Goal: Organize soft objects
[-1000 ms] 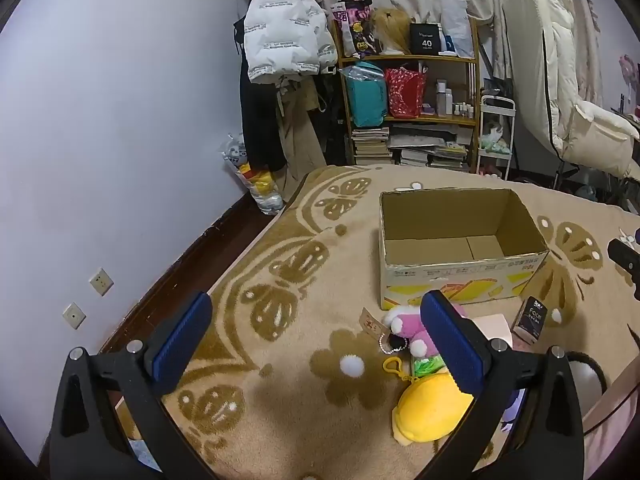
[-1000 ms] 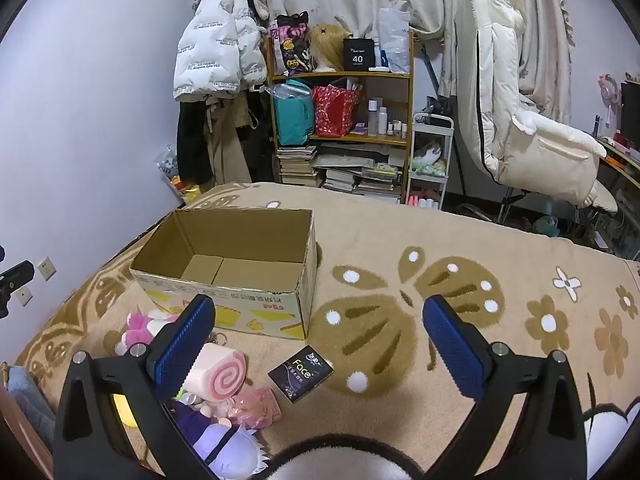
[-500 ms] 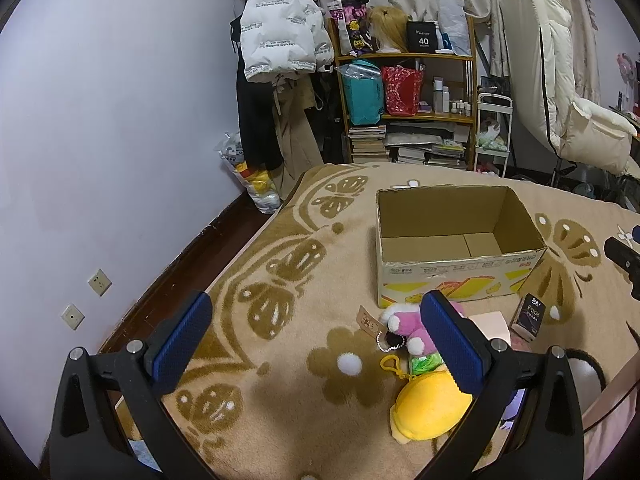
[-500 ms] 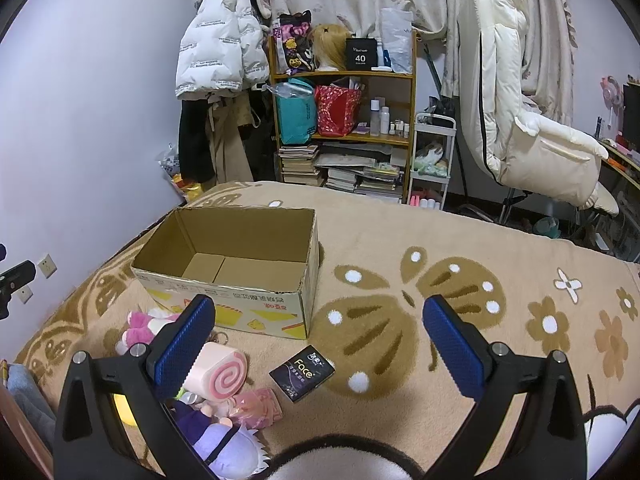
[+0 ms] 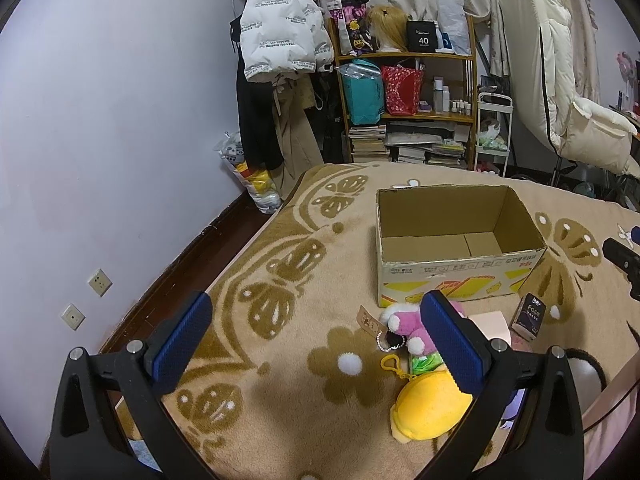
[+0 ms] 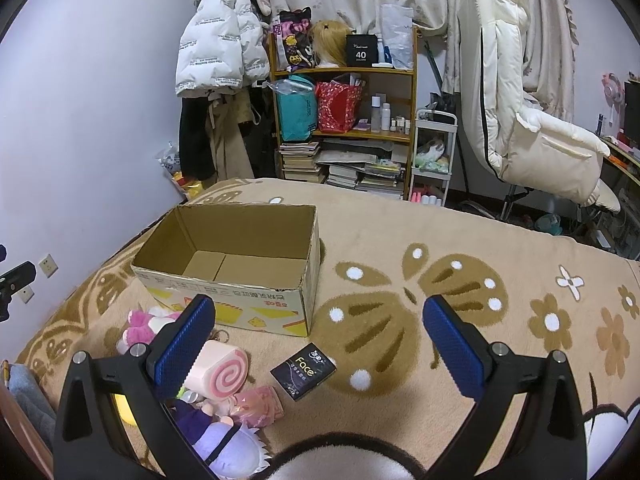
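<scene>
The left hand-held gripper hangs with its blue pads wide apart and nothing between them; its right finger covers part of the pink plush toy and the top edge of the yellow plush. The right hand-held gripper is likewise spread and empty, and its left finger hides one end of the pink swirl-roll plush and most of the yellow plush, of which only a sliver shows. The purple-haired doll is partly cut off behind the same finger, and a pink wrapped item beside it is hard to identify.

All these soft things lie in a loose heap on the butterfly-patterned blanket just in front of the near wall of the open cardboard box, which holds nothing visible. A dark packet marked "Face" lies on the blanket near the box's front corner, apart from the heap. To the right of the box the blanket is open and flat; to its left the blanket edge drops to a dark floor strip along the wall.

Compared with a second ago, both views have shifted only slightly, the box and toys keeping their places and both grippers staying equally spread.
</scene>
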`<state>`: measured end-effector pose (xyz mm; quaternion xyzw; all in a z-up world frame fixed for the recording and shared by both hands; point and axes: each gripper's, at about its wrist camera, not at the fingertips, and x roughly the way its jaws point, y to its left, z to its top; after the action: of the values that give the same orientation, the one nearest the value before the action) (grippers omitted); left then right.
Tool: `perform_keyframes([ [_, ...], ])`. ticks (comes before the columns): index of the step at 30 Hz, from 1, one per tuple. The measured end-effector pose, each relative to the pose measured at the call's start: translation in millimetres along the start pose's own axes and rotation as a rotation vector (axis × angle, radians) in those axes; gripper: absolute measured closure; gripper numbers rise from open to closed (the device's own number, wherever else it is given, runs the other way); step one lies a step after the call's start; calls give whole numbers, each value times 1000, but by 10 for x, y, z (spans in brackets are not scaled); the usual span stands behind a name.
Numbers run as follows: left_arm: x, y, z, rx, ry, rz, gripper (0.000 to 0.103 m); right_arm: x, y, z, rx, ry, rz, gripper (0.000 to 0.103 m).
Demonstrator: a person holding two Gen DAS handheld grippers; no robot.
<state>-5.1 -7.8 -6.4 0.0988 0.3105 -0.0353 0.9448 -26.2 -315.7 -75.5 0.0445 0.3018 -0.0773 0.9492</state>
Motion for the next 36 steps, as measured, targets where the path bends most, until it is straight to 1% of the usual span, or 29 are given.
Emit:
perform_keyframes([
  [36,3,-23,-5,-2,11,0,0,58,26,-21,-16,19,11,0],
])
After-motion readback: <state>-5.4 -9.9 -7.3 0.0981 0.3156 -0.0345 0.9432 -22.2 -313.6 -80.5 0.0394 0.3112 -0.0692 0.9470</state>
